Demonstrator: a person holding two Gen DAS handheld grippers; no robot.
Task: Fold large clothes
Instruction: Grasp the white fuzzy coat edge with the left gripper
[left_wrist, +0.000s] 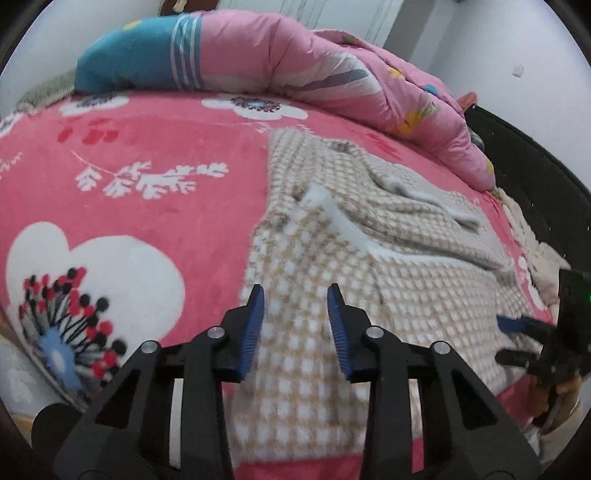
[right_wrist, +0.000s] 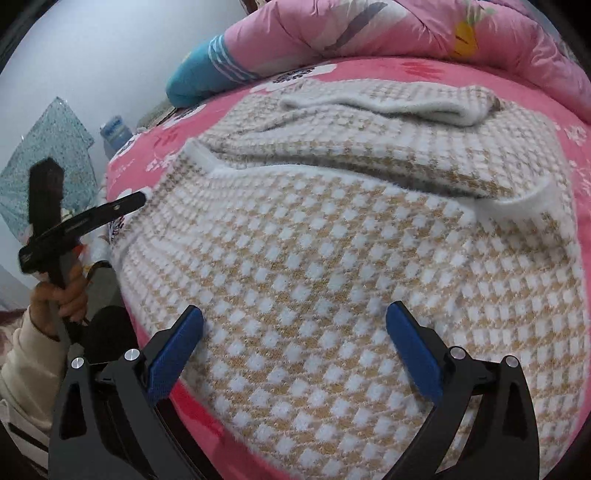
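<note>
A large beige-and-white checked knit sweater (left_wrist: 317, 295) lies on the pink flowered bed, its far part bunched and folded over with white trim showing; it fills the right wrist view (right_wrist: 332, 258). My left gripper (left_wrist: 295, 295) is open and empty, hovering over the sweater's near left part. My right gripper (right_wrist: 295, 317) is wide open and empty above the sweater's near edge. The right gripper also shows at the right edge of the left wrist view (left_wrist: 517, 339). The left gripper shows at the left of the right wrist view (right_wrist: 88, 218), held by a hand.
A pink quilt (left_wrist: 332, 66) and a teal pillow (left_wrist: 140, 55) lie along the far side of the bed. The pink flowered bedspread (left_wrist: 129, 192) lies to the sweater's left. A dark bed frame (left_wrist: 535, 177) runs at the right. A blue water jug (right_wrist: 116, 129) stands by the wall.
</note>
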